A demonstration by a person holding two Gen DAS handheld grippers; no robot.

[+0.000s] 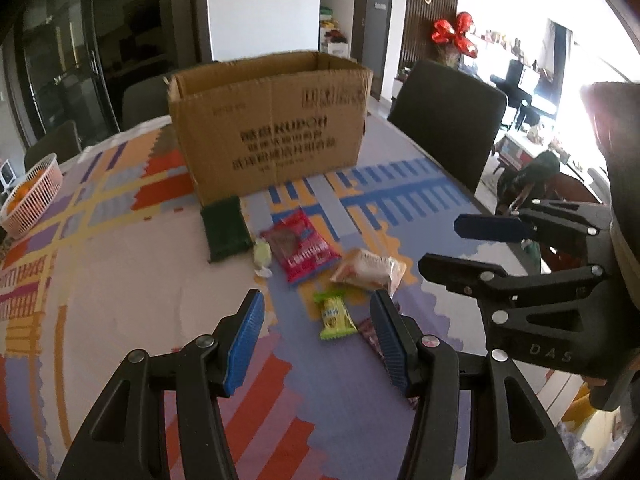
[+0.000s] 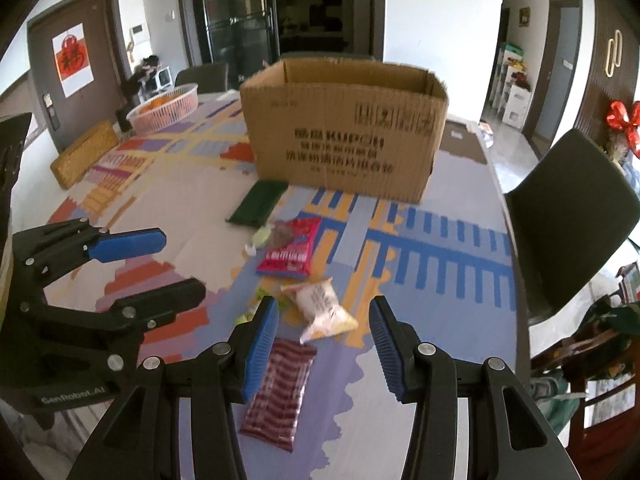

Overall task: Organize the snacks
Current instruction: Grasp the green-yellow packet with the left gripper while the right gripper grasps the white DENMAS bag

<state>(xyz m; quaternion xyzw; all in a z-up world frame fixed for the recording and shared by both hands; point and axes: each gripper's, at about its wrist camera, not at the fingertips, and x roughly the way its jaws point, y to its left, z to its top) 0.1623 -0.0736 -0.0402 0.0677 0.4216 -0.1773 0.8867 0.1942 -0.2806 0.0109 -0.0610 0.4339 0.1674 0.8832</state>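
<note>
Several snack packets lie loose on the patterned tablecloth in front of an open cardboard box. Among them are a dark green packet by the box, a red packet, a small pale candy, a beige packet, a green-yellow bar and a maroon striped packet. My left gripper hangs open above the green-yellow bar, holding nothing. My right gripper is open and empty too, over the beige and maroon packets. Each gripper shows in the other's view: the right gripper, the left gripper.
A pink basket with oranges stands at the table's far left, beside a woven yellow case. Dark chairs stand along the right edge of the table. Bare tablecloth lies left of the snacks.
</note>
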